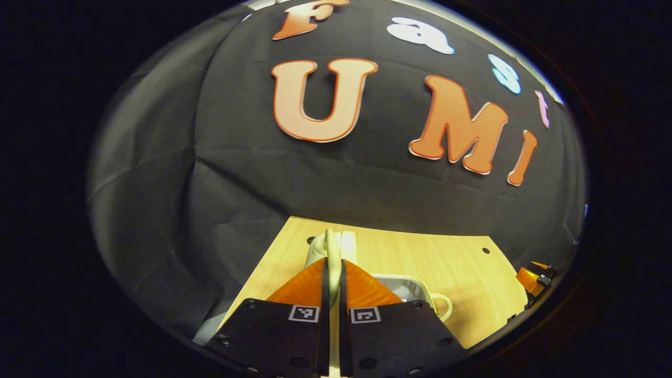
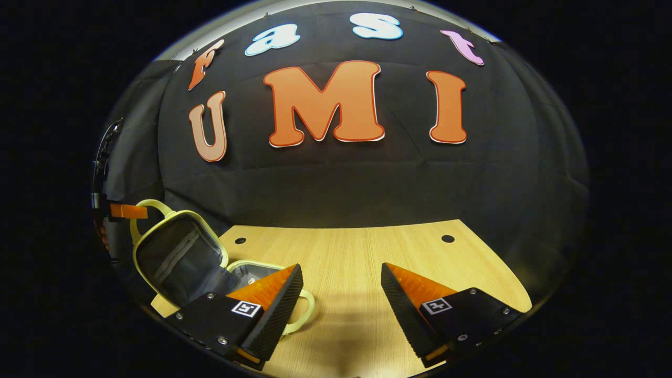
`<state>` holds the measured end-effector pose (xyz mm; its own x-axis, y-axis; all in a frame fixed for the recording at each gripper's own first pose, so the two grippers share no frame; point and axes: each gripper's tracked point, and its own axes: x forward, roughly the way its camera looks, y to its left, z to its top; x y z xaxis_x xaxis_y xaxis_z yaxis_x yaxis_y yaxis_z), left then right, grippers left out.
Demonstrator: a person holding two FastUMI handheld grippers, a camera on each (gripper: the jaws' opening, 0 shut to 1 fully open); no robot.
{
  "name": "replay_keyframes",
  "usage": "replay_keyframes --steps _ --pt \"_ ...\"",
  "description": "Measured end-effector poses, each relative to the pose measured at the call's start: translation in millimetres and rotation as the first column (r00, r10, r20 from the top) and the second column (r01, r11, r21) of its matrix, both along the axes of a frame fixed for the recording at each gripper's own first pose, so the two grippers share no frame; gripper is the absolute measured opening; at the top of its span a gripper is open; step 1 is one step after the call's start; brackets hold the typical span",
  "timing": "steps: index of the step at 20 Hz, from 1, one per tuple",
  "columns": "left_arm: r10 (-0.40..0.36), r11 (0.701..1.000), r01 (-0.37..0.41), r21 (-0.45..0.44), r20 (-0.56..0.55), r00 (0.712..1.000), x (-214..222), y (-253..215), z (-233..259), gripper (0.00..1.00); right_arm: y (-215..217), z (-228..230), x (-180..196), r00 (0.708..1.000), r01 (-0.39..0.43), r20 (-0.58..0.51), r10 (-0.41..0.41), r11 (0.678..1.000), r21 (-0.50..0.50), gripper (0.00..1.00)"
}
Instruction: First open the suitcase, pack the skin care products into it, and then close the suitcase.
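A small pale yellow-green suitcase stands open at the table's left. In the right gripper view its lid (image 2: 176,257) is raised, showing a dark grey lining with a pocket, and its base (image 2: 251,270) lies flat behind my left finger. The lid's top handle (image 2: 149,206) is pinched by the other gripper (image 2: 126,211). In the left gripper view my left gripper (image 1: 333,262) is shut on that handle (image 1: 331,242), with the base (image 1: 407,286) low to the right. My right gripper (image 2: 341,286) hangs open over bare table, beside the base's side handle (image 2: 307,314).
The light wooden table (image 2: 346,252) has small dark holes (image 2: 447,238) near its back edge. Black cloth walls close it in behind and at both sides. In the left gripper view the right gripper (image 1: 533,279) shows at the far right edge.
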<state>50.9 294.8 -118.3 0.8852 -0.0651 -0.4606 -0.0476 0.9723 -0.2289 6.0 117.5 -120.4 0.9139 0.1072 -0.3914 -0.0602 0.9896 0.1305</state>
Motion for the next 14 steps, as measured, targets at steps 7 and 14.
replay_keyframes --steps 7,14 --pt "-0.154 0.988 0.153 0.031 0.022 0.988 2.2 -101.7 17.0 0.07 -21.2 -8.6 -15.0 1.0 0.004 -0.016 -0.004 1.0 0.01 0.96" --pt "-0.253 0.963 0.25 -0.097 -0.014 0.967 -4.4 -176.7 0.2 0.08 -42.8 -13.0 -21.9 1.0 0.015 -0.024 -0.014 1.0 0.009 0.96"
